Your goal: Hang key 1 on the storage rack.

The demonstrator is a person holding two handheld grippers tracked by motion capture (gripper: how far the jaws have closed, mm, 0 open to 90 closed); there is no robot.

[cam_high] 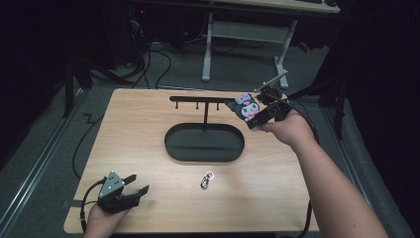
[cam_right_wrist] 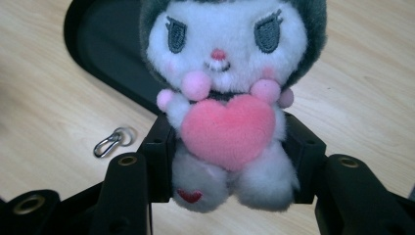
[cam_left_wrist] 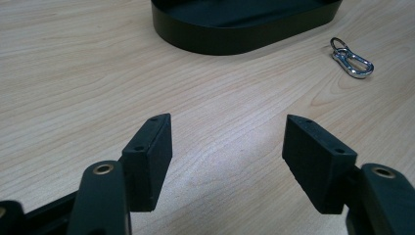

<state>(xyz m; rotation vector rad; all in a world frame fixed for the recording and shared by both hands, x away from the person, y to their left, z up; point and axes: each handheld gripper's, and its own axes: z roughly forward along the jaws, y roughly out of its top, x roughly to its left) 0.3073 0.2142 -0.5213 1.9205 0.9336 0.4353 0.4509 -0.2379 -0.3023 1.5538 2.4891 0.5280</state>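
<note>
One plush doll (cam_right_wrist: 222, 115) pinched in my right hand-held gripper (cam_right_wrist: 230, 147) near one black rack (cam_high: 204, 126), one carabiner (cam_high: 206, 179) on the bench (cam_high: 138, 124), my left hand-held gripper (cam_left_wrist: 227, 147) spread, holding nothing

The high view looks forward and down over the whole counter (cam_high: 148, 124). Each gripper view sits low and close behind its jaws. All three share the black tray (cam_high: 204, 144) and the silver clip (cam_high: 206, 179).

Left gripper (cam_high: 134, 187): low at 7 o'clock, jaws spread wide, nothing between them. Right gripper (cam_high: 253, 115): raised at 2 o'clock, jaws clamped, forearm extended from 5 o'clock.
</note>
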